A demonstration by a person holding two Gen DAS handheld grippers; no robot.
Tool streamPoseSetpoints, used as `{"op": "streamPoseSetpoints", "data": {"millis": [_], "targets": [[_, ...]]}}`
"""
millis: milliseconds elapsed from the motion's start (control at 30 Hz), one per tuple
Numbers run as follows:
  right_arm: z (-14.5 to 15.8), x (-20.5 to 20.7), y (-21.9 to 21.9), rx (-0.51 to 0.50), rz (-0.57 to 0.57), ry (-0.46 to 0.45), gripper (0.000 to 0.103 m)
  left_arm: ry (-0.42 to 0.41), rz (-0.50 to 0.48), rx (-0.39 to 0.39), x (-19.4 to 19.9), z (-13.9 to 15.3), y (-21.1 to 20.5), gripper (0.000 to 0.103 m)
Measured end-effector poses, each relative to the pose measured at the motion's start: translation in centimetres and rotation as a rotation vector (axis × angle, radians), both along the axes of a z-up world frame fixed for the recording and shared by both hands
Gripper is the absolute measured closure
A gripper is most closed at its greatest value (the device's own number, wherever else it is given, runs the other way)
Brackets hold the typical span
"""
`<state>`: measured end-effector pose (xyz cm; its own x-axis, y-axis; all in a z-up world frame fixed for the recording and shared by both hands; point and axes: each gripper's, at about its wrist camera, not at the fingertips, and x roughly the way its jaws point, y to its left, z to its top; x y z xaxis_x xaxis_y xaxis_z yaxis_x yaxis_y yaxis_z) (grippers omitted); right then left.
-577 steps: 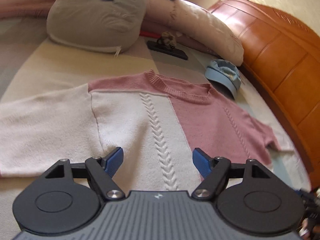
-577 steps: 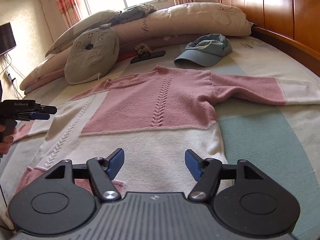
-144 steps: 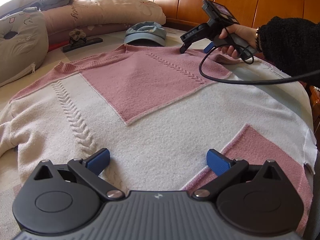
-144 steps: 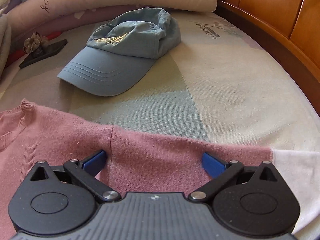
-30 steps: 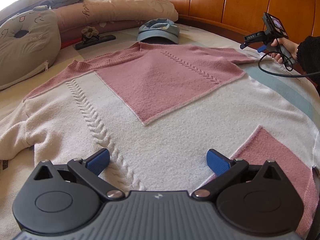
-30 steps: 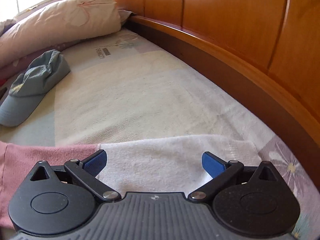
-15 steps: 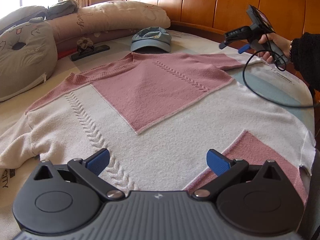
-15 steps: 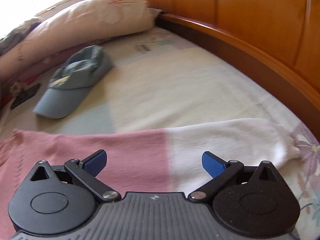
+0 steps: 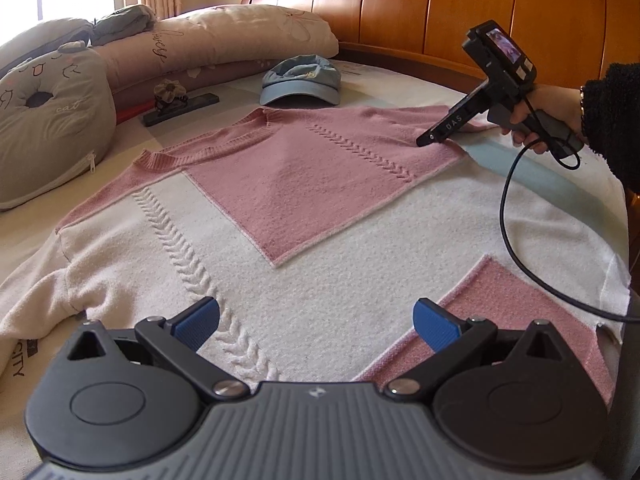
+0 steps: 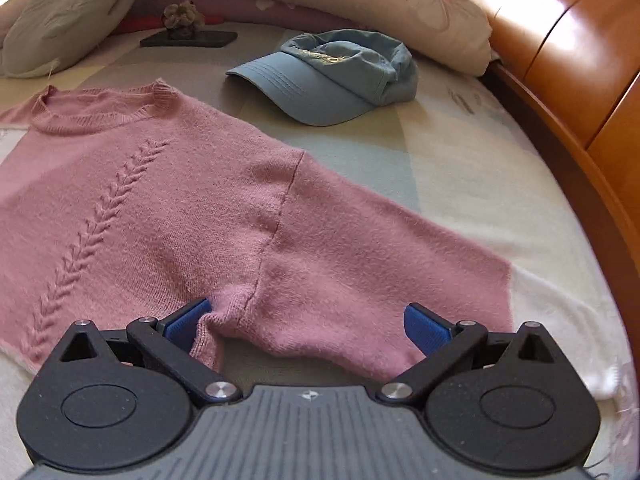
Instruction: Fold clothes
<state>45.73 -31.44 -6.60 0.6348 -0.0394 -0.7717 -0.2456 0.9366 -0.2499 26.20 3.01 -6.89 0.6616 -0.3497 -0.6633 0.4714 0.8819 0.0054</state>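
A pink and white knit sweater (image 9: 304,184) lies spread flat on the bed, neck toward the pillows. My left gripper (image 9: 316,320) is open and empty, low over the white hem area. My right gripper (image 10: 306,320) is open over the pink sleeve (image 10: 360,264) at the armpit seam, and the fabric bunches between its blue pads. It also shows in the left wrist view (image 9: 430,138), held by a hand at the sweater's right shoulder.
A blue cap (image 10: 336,72) lies beyond the sleeve. Pillows (image 9: 240,36) and a grey cat cushion (image 9: 44,120) line the far side. A dark stand with a small flower (image 9: 180,102) sits near them. The wooden headboard (image 9: 440,12) runs along the right.
My right gripper has moved left from the white cuff end of the sleeve to the armpit seam. My left gripper has barely moved.
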Motion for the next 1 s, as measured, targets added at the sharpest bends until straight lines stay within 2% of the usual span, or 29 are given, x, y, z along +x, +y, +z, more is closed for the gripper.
{"op": "streamPoseSetpoints", "data": {"millis": [167,267,400,567,700,867,933,1000], "targets": [[0.9,-1.7,2.4,-0.039,0.058,-0.046,0.0,-0.013,-0.006,0.001,-0.3,0.2,-0.2,0.001],[-0.7,-0.7,2.6,-0.08,0.018,-0.046,0.0,-0.016,-0.008,0.001,-0.3,0.2,-0.3,0.001],[-0.9,1.2,0.3,0.032,-0.104,-0.047,0.0,-0.011,-0.003,0.0,-0.2,0.1,-0.2,0.001],[0.5,-0.9,0.9,-0.006,-0.078,-0.024,0.0,-0.023,0.005,-0.014,-0.3,0.6,0.2,0.001],[2.3,-4.1,1.8,0.12,0.014,-0.039,0.0,-0.033,0.008,-0.011,-0.5,0.8,0.2,0.001],[1.4,-5.8,4.0,0.343,0.183,0.032,0.0,-0.04,0.008,-0.013,-0.7,1.0,0.2,0.001],[0.2,-5.5,4.4,0.381,0.175,0.063,0.0,-0.037,0.009,-0.011,-0.6,0.9,0.2,0.001],[-0.6,-5.7,4.2,0.364,0.145,0.082,0.0,-0.036,0.008,-0.006,-0.7,0.9,0.1,0.001]]}}
